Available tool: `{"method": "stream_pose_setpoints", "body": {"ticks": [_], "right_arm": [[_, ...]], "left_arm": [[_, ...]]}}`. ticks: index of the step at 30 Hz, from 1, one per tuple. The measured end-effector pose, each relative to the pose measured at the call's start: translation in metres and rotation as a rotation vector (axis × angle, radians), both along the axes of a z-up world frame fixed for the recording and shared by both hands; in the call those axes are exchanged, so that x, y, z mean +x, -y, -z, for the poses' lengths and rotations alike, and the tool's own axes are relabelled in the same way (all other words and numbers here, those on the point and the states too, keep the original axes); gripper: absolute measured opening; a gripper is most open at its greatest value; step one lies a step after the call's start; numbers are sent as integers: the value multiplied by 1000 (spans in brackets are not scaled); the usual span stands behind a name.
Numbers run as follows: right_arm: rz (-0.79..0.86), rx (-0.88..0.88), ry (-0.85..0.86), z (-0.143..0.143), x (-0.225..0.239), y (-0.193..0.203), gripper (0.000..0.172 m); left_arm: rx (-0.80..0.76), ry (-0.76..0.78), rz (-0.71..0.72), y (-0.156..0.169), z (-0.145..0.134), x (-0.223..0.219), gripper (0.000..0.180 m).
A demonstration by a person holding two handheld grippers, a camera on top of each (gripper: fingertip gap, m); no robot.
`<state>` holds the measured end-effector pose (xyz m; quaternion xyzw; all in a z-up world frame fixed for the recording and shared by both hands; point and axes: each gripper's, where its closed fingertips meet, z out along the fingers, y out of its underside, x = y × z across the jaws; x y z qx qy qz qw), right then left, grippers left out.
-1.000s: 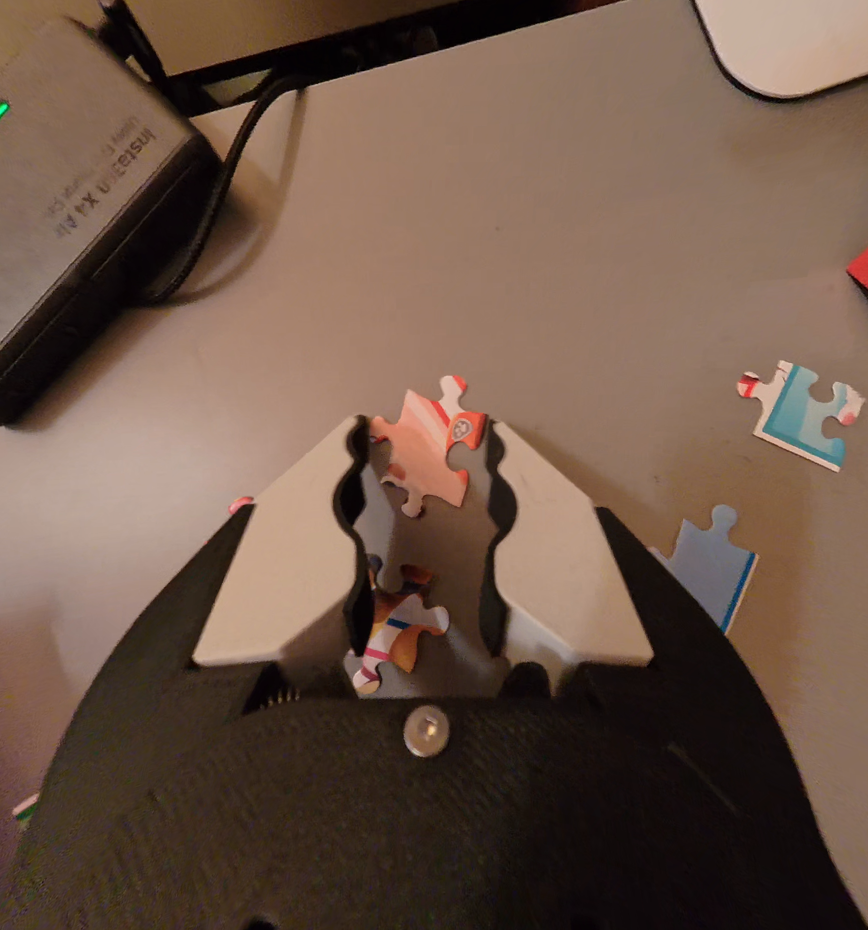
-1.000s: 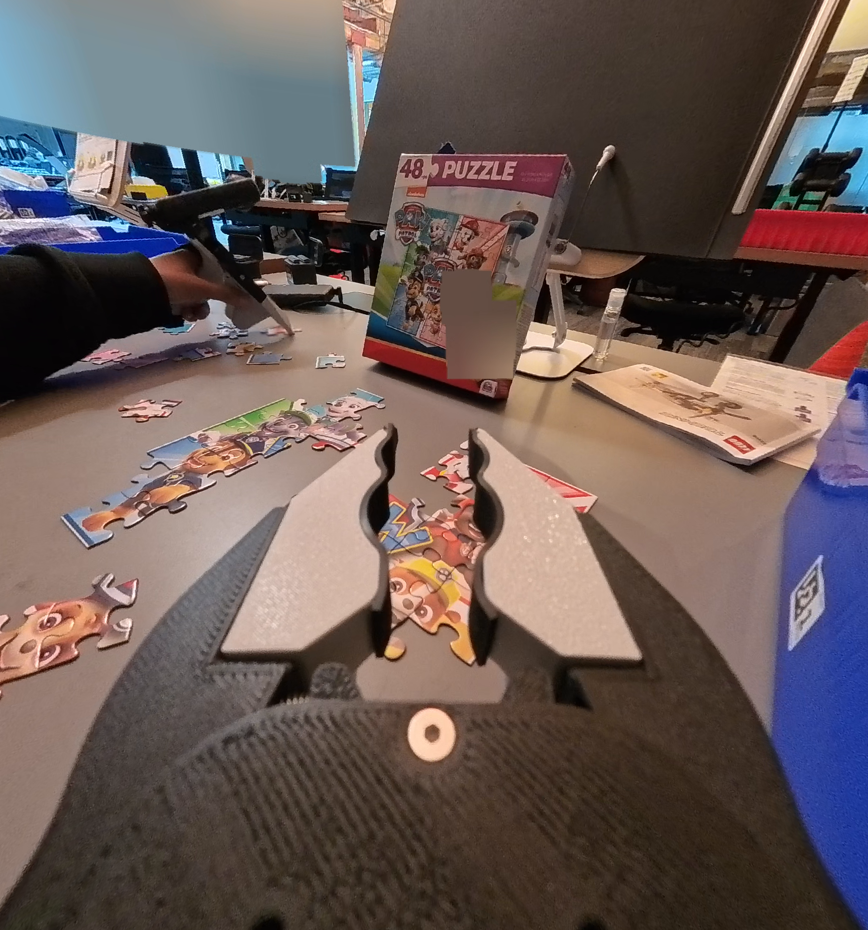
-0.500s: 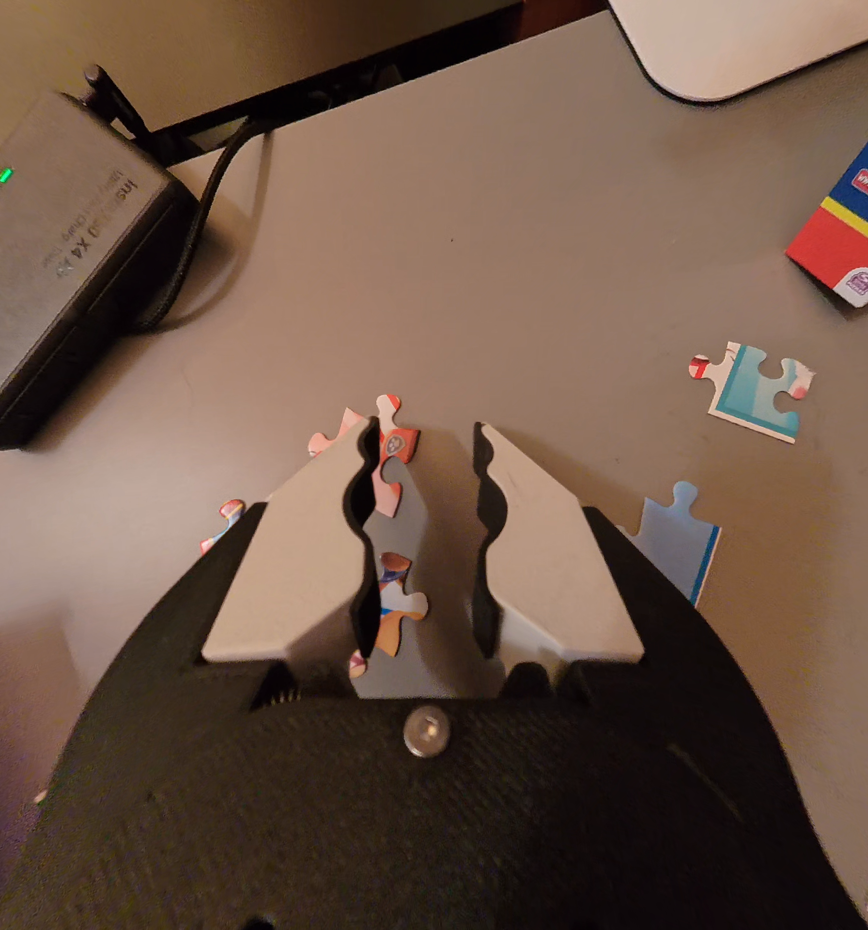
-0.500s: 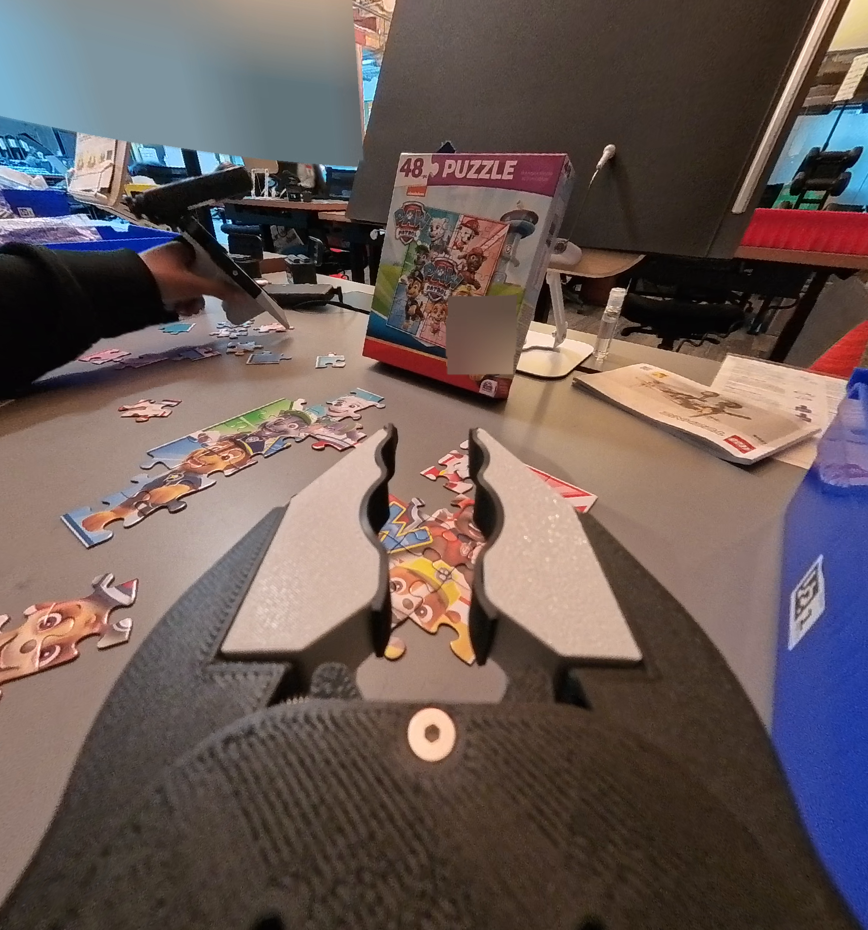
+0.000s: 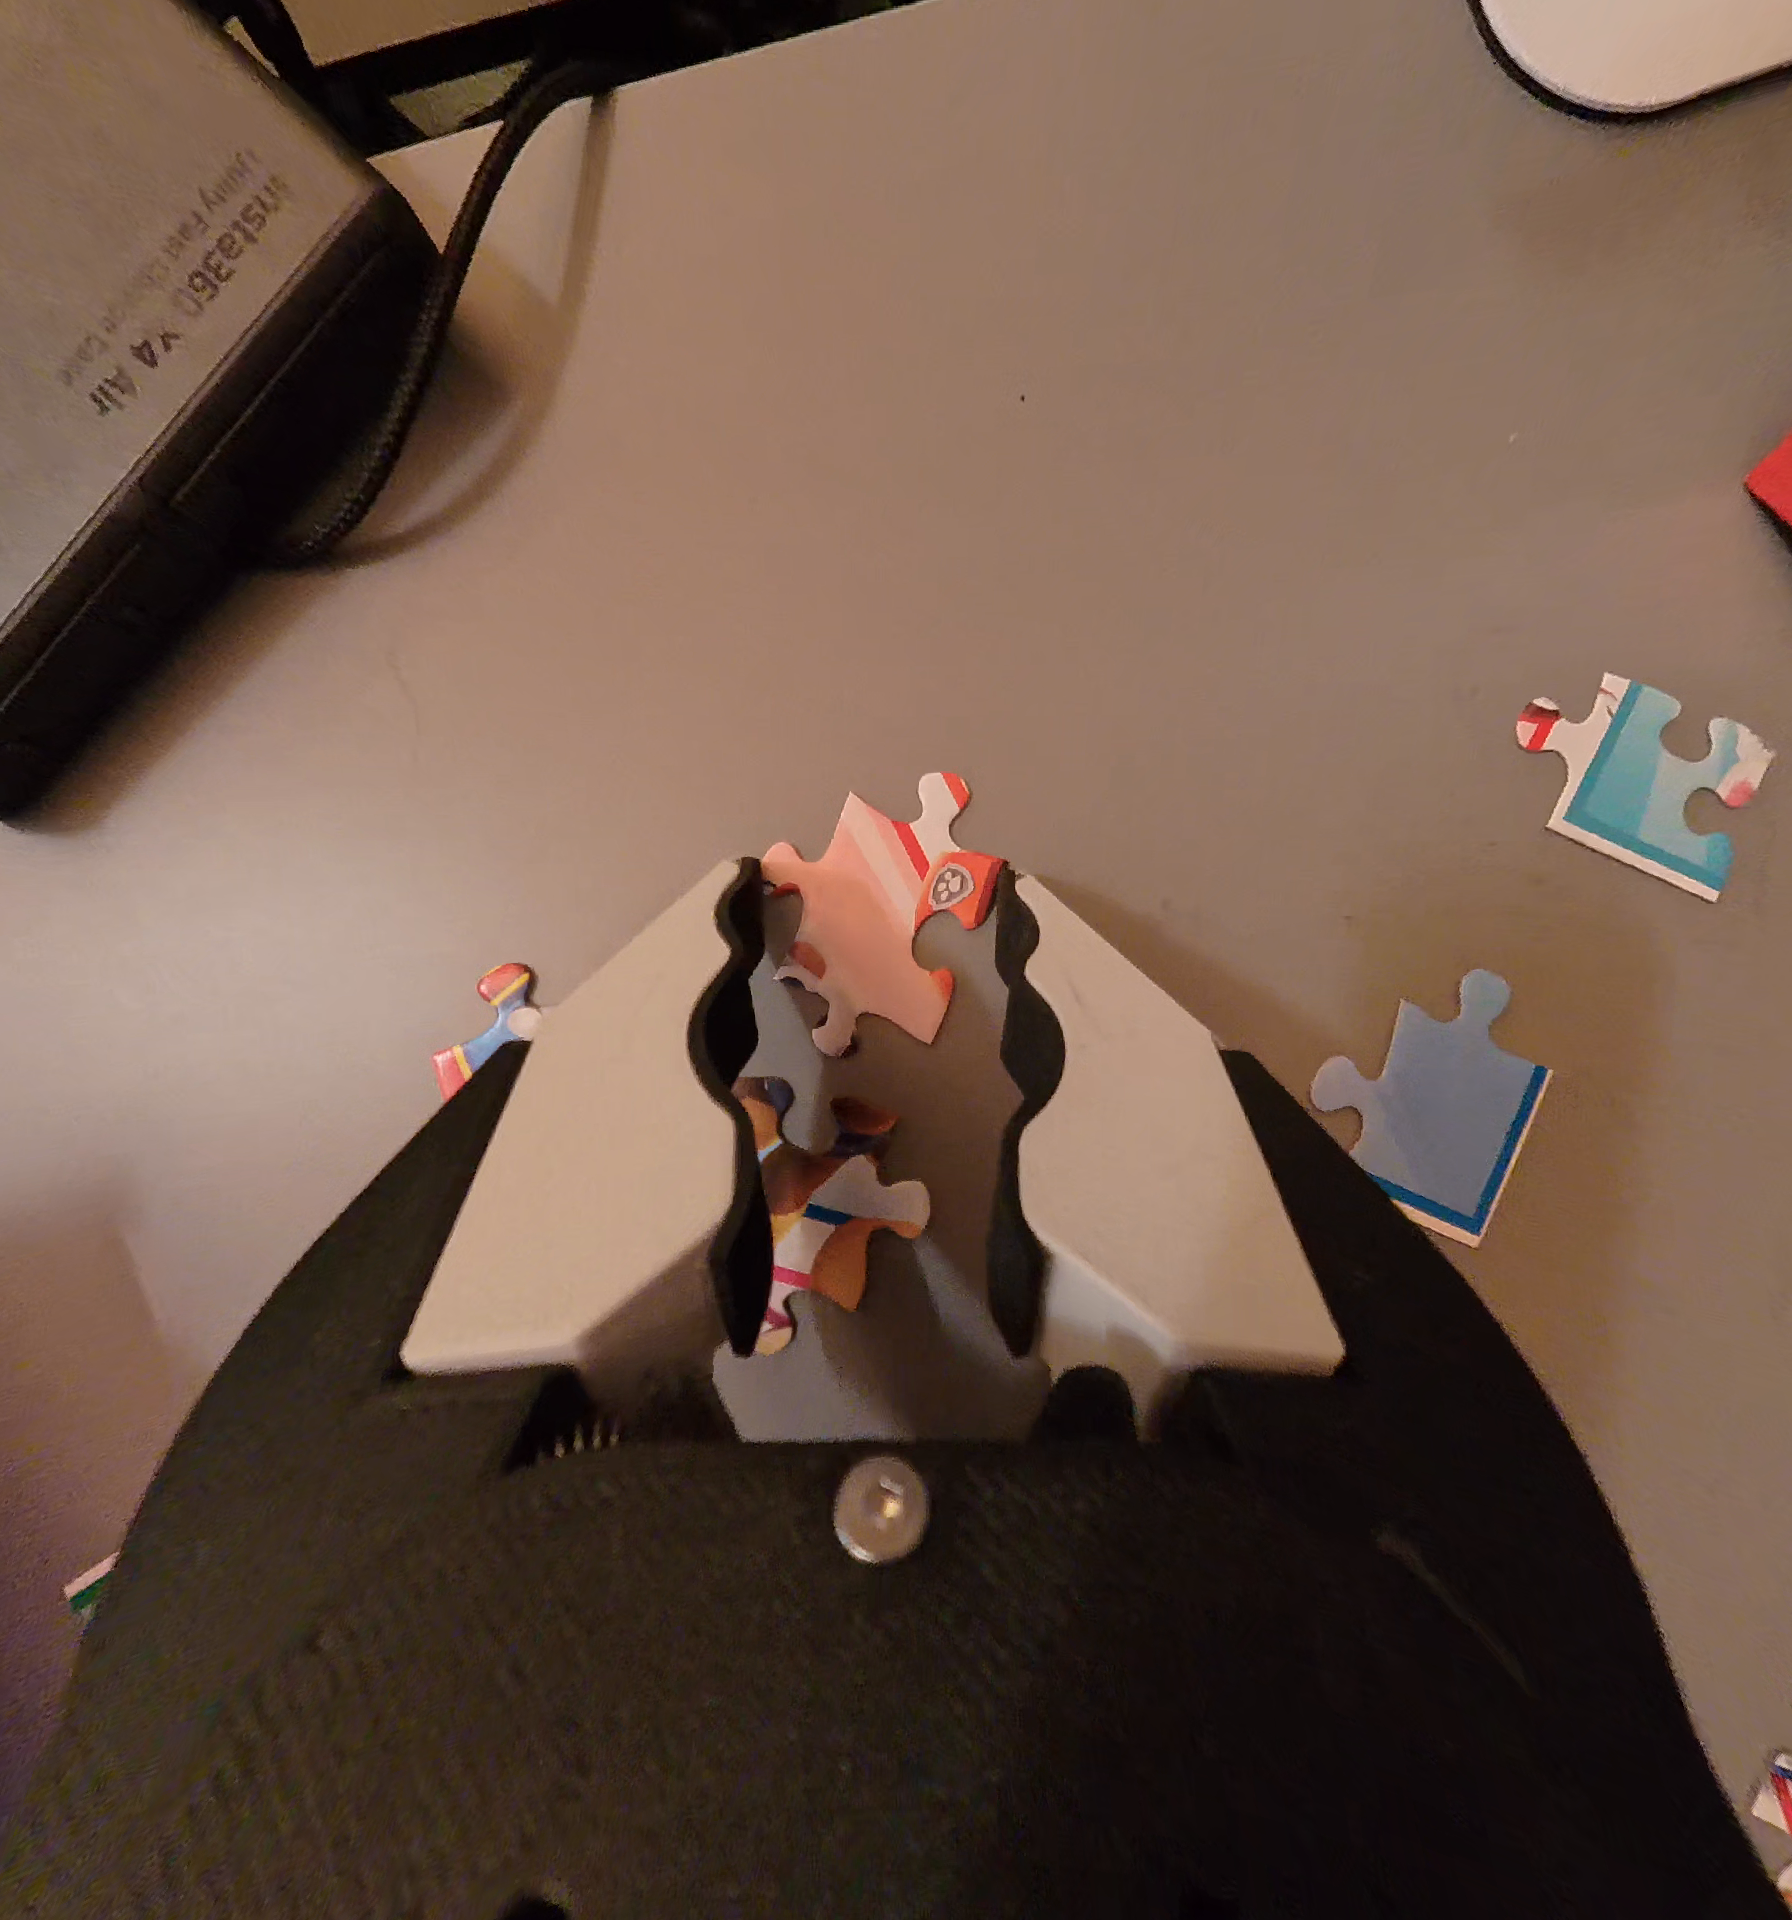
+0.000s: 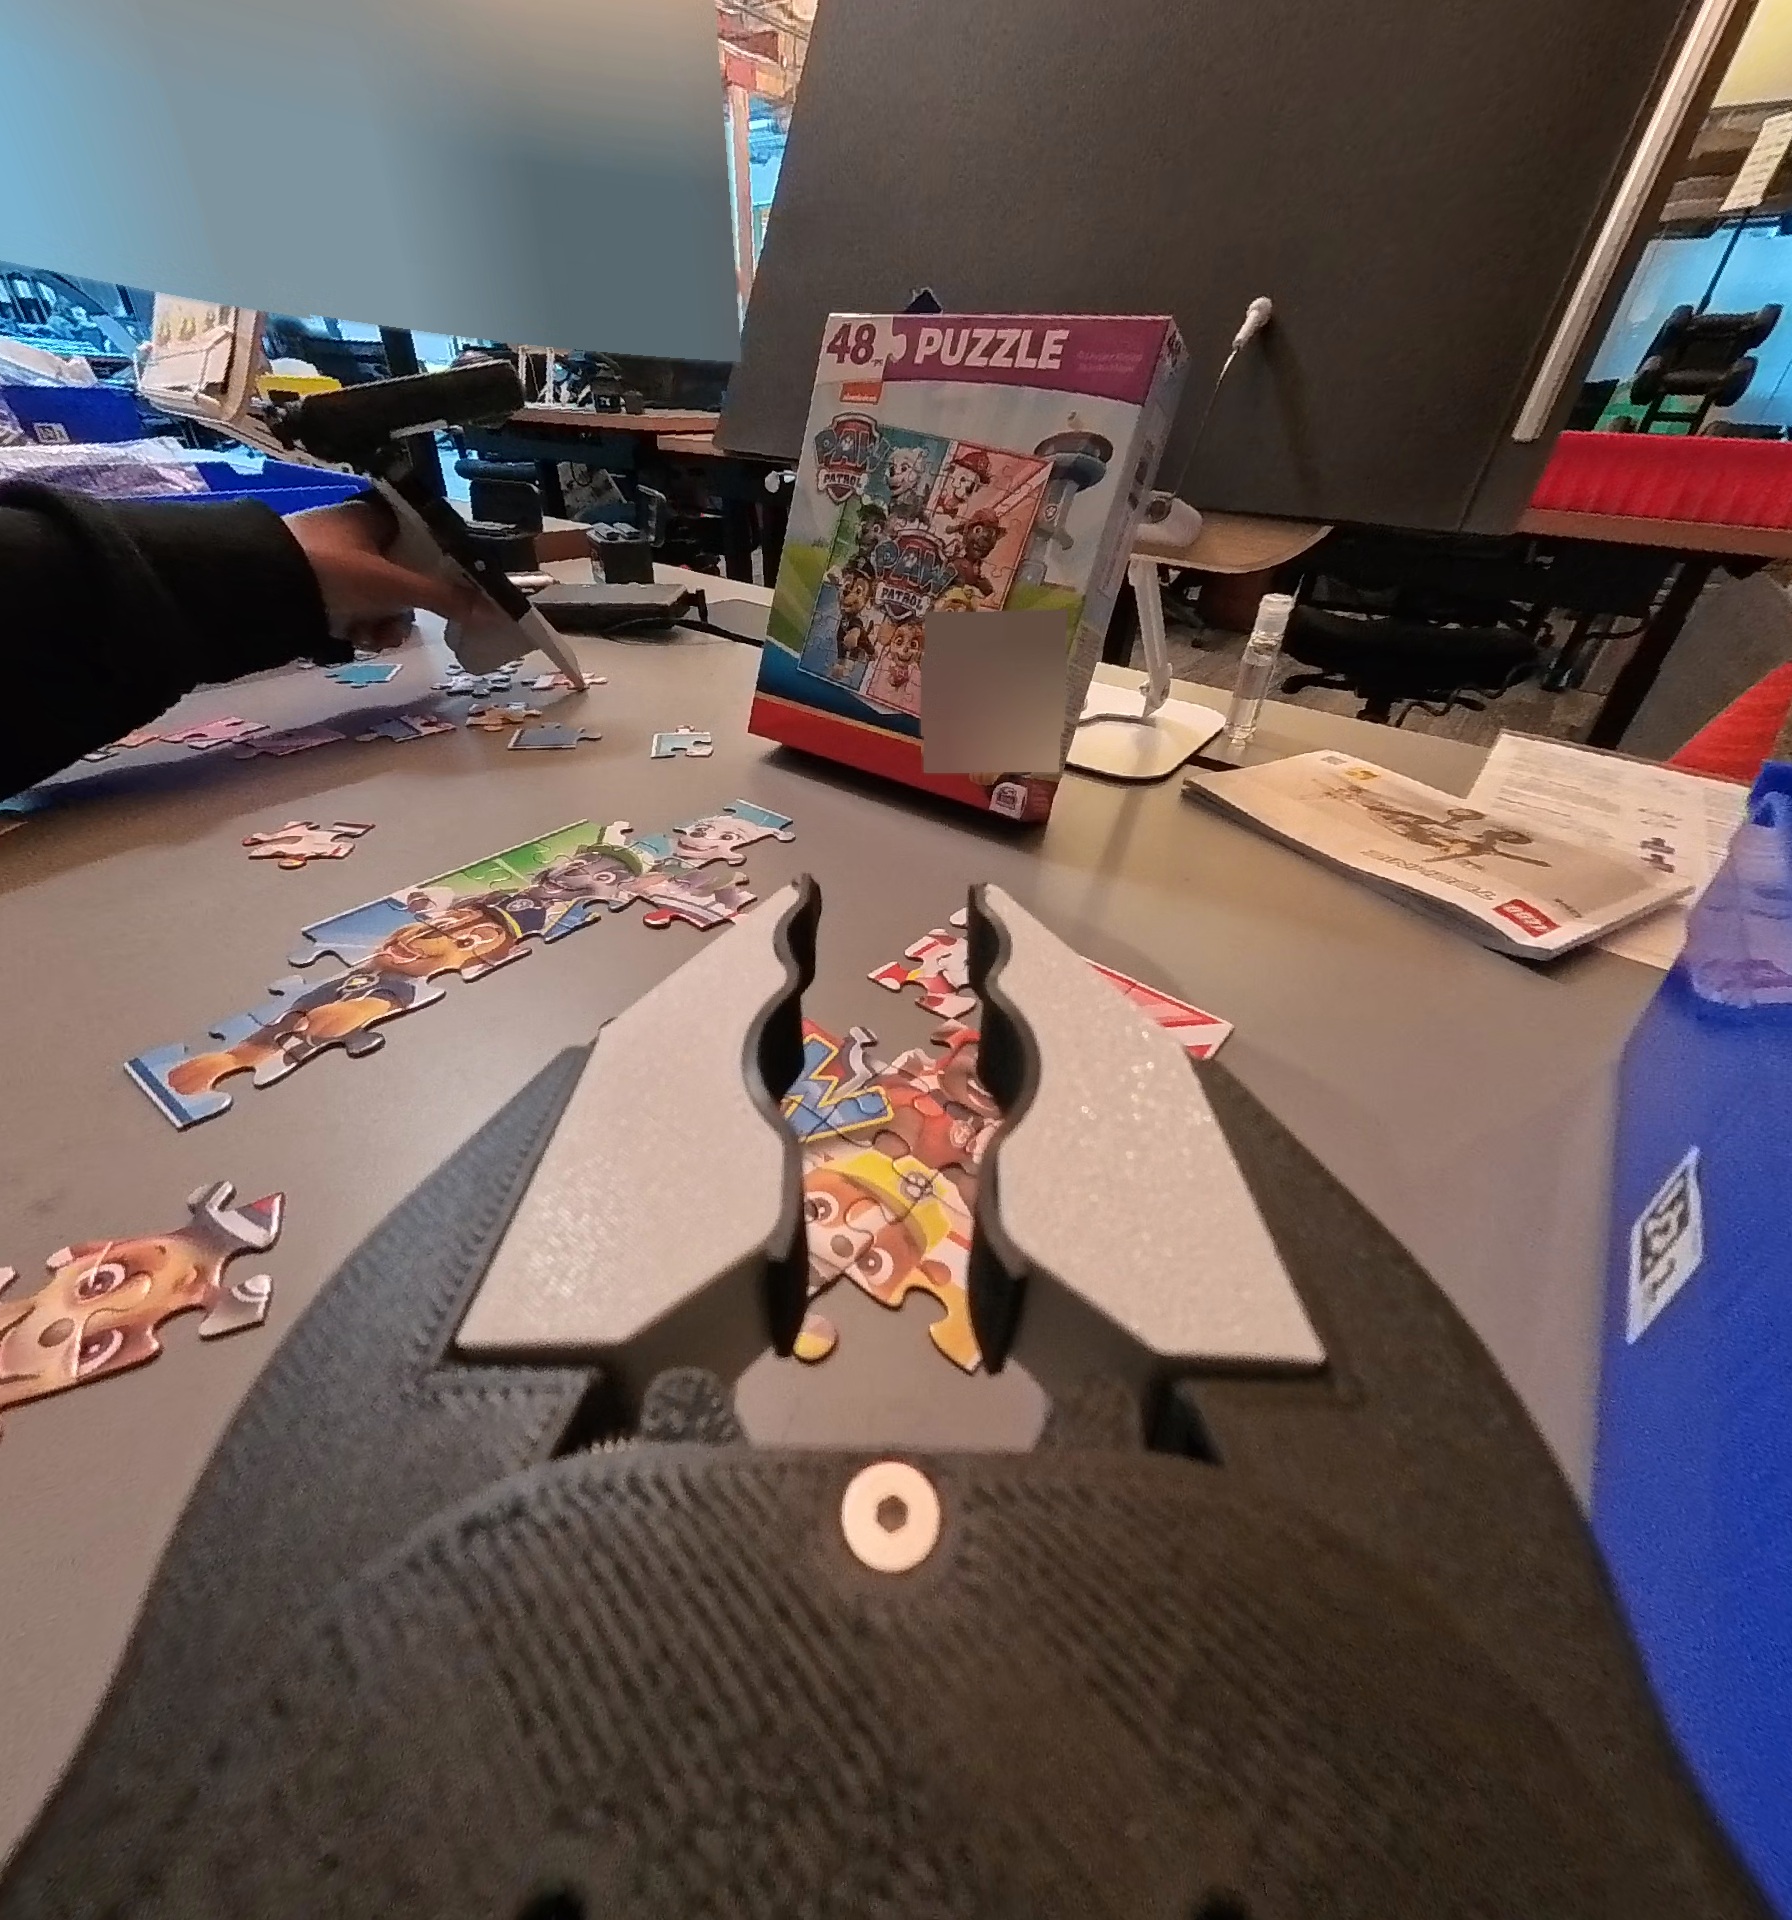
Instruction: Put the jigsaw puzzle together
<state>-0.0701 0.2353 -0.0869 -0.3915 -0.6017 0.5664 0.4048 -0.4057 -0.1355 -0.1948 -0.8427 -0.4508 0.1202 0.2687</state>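
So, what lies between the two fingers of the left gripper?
In the left wrist view, two puzzle pieces: a pink piece at the fingertips of the left gripper, and a brown-orange piece farther back.

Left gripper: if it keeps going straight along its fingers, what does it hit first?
Probably the pink-and-red striped cardboard puzzle piece lying between the open left gripper fingertips, or the grey tabletop under it. The fingers slant down at the table; depth is unclear, so contact may already be close.

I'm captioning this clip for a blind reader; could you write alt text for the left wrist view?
The left gripper, its jaws apart, points down at a grey table with a pink and red puzzle piece lying between its fingertips. More loose pieces lie to either side, and a dark grey box with a green light and a black cable sits at upper left.
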Motion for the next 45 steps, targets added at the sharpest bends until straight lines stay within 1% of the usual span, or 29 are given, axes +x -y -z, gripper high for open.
{"method": "stream_pose_setpoints", "body": {"ticks": [3, 4, 5, 6, 8, 11, 13, 16, 20, 24, 26, 27, 29, 32, 36, 38, 39, 40, 41, 43, 45], "right_arm": [[0, -1, 0, 0, 0, 0, 26], [0, -1, 0, 0, 0, 0, 27], [0, -1, -1, 0, 0, 0, 26], [1, 0, -1, 0, 0, 0, 26], [0, 0, -1, 0, 0, 0, 26], [0, 0, 0, 0, 0, 0, 26], [1, 0, -1, 0, 0, 0, 26], [2, -2, -1, 0, 0, 0, 27], [21, 2, 3, 1, -3, -4, 26], [49, -20, -7, -4, -6, -8, 26], [18, -32, -10, -14, -10, 4, 27], [-12, -20, -9, -21, -14, 15, 28], [-102, 35, -2, -36, -30, 51, 33], [-292, 133, 27, -52, -65, 128, 44], [-548, 153, 62, -65, -119, 229, 48], [-644, 137, 139, -61, -150, 271, 55], [-684, 131, 183, -56, -165, 290, 57], [-720, 135, 223, -49, -181, 307, 54], [-739, 145, 260, -41, -199, 323, 51], [-727, 188, 325, -19, -241, 347, 51], [-691, 240, 398, 9, -283, 365, 51]], "left_arm": [[-12, -13, 13, -1, -1, 1, 41], [-2, -22, 28, -3, -3, 2, 13], [12, -41, 52, -7, -5, 4, 0], [0, -61, 37, -5, -6, 2, 7], [-14, -22, 37, -5, 0, 6, 20], [-9, -17, 41, -7, -2, 8, 22], [5, -57, 35, -6, -10, 6, 21], [70, -143, -33, 5, -33, -3, 24], [162, -232, -129, 30, -66, -6, 26], [266, -301, -162, 47, -103, 15, 29], [352, -317, -143, 47, -124, 36, 32], [385, -321, -131, 47, -134, 47, 34], [422, -321, -122, 50, -151, 63, 39], [520, -324, -144, 55, -168, 82, 43], [757, -360, -216, 69, -178, 97, 43], [824, -354, -210, 82, -176, 98, 43], [829, -308, -194, 88, -172, 101, 45], [836, -269, -176, 94, -172, 106, 45], [851, -274, -171, 101, -176, 111, 45], [855, -323, -185, 117, -183, 120, 44], [821, -331, -206, 130, -180, 127, 44]]}}
